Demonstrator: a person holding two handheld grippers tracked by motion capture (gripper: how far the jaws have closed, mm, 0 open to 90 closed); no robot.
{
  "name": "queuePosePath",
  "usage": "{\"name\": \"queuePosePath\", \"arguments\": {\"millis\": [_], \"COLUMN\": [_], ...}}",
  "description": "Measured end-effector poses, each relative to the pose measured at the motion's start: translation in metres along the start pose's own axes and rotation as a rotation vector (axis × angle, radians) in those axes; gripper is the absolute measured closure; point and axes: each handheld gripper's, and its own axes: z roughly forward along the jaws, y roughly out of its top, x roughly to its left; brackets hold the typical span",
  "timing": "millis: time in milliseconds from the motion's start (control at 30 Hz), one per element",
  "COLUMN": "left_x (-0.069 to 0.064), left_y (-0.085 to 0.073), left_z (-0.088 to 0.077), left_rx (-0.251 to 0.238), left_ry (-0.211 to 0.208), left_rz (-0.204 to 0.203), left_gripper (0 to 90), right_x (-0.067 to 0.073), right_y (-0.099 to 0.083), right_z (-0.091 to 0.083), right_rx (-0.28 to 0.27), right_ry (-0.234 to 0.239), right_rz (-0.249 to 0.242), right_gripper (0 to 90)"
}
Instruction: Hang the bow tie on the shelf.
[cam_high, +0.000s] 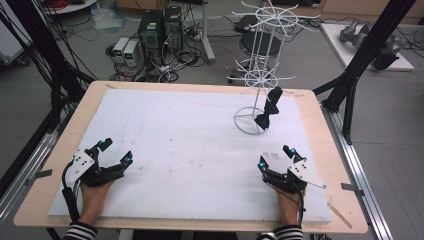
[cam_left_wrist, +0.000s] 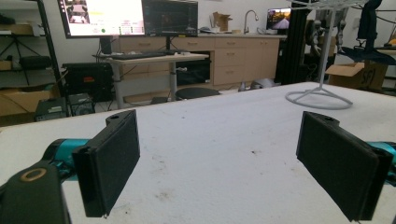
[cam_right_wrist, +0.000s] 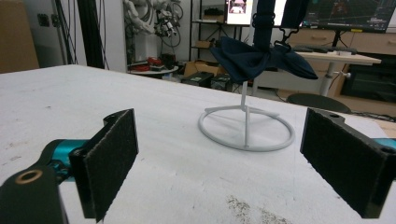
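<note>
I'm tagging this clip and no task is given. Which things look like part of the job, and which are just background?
Likely the job:
white wire rack
dark bow tie hanging on it
left gripper and right gripper, both open

Just around:
computer towers and cables on the floor
monitors, desks

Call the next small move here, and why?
Probably ease the right tongs forward toward the dark navy fabric bow tie hanging on the white wire rack. Both tongs rest open on the white foam mat, holding nothing; the right is nearer, and its view shows the bow tie straight ahead, above the rack's ring base.
</note>
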Motion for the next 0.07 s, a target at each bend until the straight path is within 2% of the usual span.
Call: {"name": "queuePosePath", "arguments": {"millis": [67], "left_x": [0.0], "left_y": [-0.0001], "left_z": [0.0003], "left_rx": [-0.003], "left_ry": [0.0], "left_rz": [-0.003], "left_gripper": [13.7], "right_x": [0.0002], "right_y": [0.0], "right_z": [0.0002], "right_rx": [-0.001], "right_ry": [-0.004], "right_rz": [-0.009], "right_gripper": [10.3]}}
